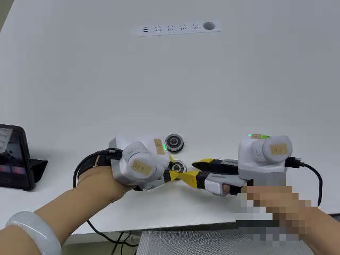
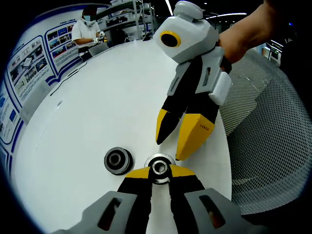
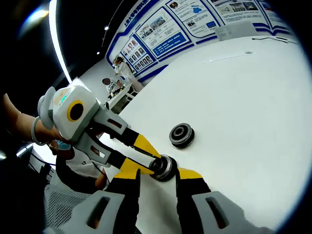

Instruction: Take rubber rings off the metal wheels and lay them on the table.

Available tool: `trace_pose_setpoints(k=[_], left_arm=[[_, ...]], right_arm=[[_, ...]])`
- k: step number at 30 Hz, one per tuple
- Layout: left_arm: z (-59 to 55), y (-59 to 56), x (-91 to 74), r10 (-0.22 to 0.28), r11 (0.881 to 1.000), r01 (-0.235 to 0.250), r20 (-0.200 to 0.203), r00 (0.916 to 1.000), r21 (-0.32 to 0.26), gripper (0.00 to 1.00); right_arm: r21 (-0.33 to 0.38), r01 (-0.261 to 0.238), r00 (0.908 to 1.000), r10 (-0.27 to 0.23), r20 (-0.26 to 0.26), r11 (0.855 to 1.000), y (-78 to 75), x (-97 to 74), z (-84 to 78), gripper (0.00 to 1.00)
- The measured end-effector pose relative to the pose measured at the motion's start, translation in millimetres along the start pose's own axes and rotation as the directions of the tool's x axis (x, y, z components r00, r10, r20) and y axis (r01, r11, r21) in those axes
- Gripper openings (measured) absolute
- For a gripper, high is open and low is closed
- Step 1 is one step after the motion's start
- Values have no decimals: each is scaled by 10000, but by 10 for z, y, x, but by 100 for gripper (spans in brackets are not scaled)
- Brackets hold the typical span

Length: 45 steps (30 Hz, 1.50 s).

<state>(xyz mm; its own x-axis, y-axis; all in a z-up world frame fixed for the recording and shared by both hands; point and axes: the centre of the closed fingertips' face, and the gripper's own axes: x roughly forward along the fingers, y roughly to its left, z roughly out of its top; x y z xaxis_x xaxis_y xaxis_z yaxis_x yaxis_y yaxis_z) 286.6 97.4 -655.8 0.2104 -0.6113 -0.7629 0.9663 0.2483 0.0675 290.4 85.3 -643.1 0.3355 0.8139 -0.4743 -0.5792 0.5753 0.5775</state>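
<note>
My left claw is clamped on a metal wheel near the tabletop's front edge. My right claw gapes beside it. A second wheel lies just beyond, with open tabletop past it.

We record the table bearing two metal wheels near its front edge. The nearer metal wheel sits between the left gripper at its 9 o'clock and the right gripper at its 3 o'clock. The farther metal wheel lies just beside it at 12 o'clock. A phone stands well apart at 9 o'clock, and a socket panel lies far behind at 12 o'clock.
</note>
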Motion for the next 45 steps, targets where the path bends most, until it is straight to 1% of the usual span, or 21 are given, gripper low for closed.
trace_pose_setpoints(k=[6, 13, 18, 25, 33, 40, 45], left_arm=[[-1, 0, 1, -2, 10000, 2, 13, 10000, -6, 14], [-3, -1, 1, 1, 10000, -1, 17, 10000, -4, 14], [-2, -2, 1, -34, 10000, 34, 22, 10000, 36, 14], [-4, -1, 1, -69, 10000, 69, 42, 10000, 36, 14], [-3, -3, 2, -61, 10000, 61, 57, 10000, 2, 14], [-1, -4, 0, -46, 10000, 47, 85, 10000, -58, 13], [-3, -3, 0, -38, 10000, 39, 105, 9999, -91, 13]], right_arm=[[280, 81, 9999, -77, -147, 9996, -34, 55, -14, 28], [801, -19, 10000, 20, -11, 9968, -50, 91, 5, 26], [1173, -165, 9998, 173, -60, 9930, -72, 118, -7, 26], [1679, -528, 9985, 548, -76, 9844, -72, 144, -3, 26], [1755, -684, 9971, 731, -202, 9821, -58, 170, -27, 26], [1792, -829, 9960, 878, -192, 9803, -63, 190, -14, 26], [1716, -949, 9950, 990, -155, 9806, -37, 205, 3, 27]])
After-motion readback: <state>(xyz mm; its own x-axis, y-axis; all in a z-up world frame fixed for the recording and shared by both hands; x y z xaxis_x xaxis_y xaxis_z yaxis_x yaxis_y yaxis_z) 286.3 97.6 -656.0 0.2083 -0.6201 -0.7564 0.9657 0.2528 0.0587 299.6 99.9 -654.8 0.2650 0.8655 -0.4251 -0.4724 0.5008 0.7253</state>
